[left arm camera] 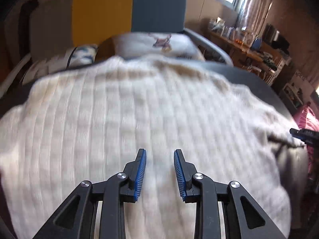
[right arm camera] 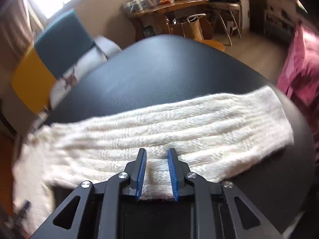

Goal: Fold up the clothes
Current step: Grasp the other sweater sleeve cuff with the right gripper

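The left gripper (left arm camera: 160, 153) hangs over a cream cable-knit sweater (left arm camera: 127, 119) with its black fingers parted a little; the ribbed blue pads (left arm camera: 140, 176) face each other across a narrow gap, and no fold of knit is seen between them, though the blurred fabric lies close beneath and contact cannot be judged. The right gripper (right arm camera: 157, 152) stands with a similar narrow gap, and a ribbed strip of the sweater (right arm camera: 159, 125), looking like a cuff or hem, runs up between its blue pads (right arm camera: 141, 175); the strip fills the gap from one pad to the other, so it looks pinched there. From that grip a long, flat band of the same knit, probably a sleeve, stretches across the right wrist view, lying on a black table (right arm camera: 169, 69) with a fine leather-like grain and a rounded edge. The yarn is thick and fuzzy, worked in raised ribs and plaited cables. In the left wrist view the body of the garment is spread broad over the same table (left arm camera: 249, 75), covering most of it, and the tip of the right gripper shows at its far right edge. Behind the table stands a chair with a yellow and teal backrest (left arm camera: 129, 12), holding a pale printed cushion (left arm camera: 155, 45). Pink fabric (right arm camera: 299, 63) lies beside the table.
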